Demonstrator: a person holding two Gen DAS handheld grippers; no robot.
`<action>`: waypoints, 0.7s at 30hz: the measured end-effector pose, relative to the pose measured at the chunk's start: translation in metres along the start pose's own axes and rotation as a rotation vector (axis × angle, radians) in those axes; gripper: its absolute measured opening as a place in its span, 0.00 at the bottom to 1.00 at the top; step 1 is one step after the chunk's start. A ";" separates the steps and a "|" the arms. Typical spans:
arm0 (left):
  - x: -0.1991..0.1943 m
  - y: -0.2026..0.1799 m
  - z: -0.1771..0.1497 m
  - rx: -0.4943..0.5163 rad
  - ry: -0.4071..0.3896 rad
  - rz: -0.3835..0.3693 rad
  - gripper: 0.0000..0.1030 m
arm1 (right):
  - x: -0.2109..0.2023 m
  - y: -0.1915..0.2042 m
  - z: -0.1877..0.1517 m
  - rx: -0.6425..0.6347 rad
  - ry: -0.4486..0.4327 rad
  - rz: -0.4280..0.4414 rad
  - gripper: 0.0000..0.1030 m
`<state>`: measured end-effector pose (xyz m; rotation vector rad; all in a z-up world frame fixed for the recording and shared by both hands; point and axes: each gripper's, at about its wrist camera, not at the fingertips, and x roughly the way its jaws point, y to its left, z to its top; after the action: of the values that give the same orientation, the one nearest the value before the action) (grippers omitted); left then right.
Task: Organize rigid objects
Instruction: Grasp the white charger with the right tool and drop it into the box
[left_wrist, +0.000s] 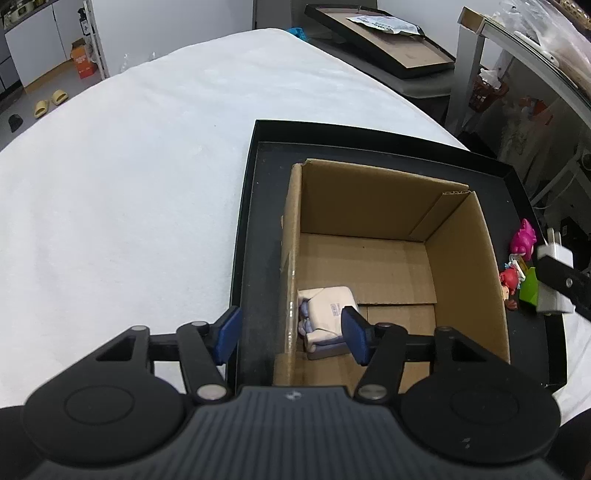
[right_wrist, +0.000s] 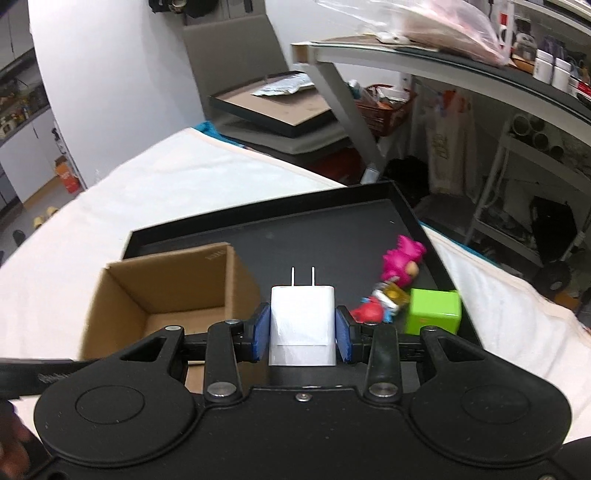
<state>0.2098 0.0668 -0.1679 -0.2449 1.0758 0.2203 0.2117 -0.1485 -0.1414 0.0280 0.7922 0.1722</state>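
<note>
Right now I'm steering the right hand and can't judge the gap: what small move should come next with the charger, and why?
Probably carry it sideways over the cardboard box, then open. The right gripper is shut on the white wall charger, prongs pointing away, held above the black tray beside the box's right wall. The box holds only one white figure near a corner, so its floor has room.

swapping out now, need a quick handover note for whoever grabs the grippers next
Right gripper: shut on the white charger, prongs pointing away, beside the cardboard box.
Left gripper: open, holding nothing, straddling the box's near left wall.
Done: one white and lilac toy lies in the box.
Left: drop the charger in, then the pink figure, the red figure and the green cube, all still on the black tray.
</note>
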 end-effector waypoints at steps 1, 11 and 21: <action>0.001 0.002 0.000 -0.004 0.004 -0.009 0.51 | -0.001 0.004 0.001 -0.003 -0.004 0.008 0.35; 0.013 0.017 0.001 -0.032 0.043 -0.073 0.35 | 0.004 0.040 0.014 -0.046 0.028 0.075 0.35; 0.024 0.023 0.002 -0.023 0.084 -0.116 0.28 | 0.025 0.080 0.024 -0.092 0.089 0.179 0.36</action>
<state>0.2157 0.0906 -0.1903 -0.3385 1.1391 0.1195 0.2342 -0.0651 -0.1353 0.0042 0.8701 0.3816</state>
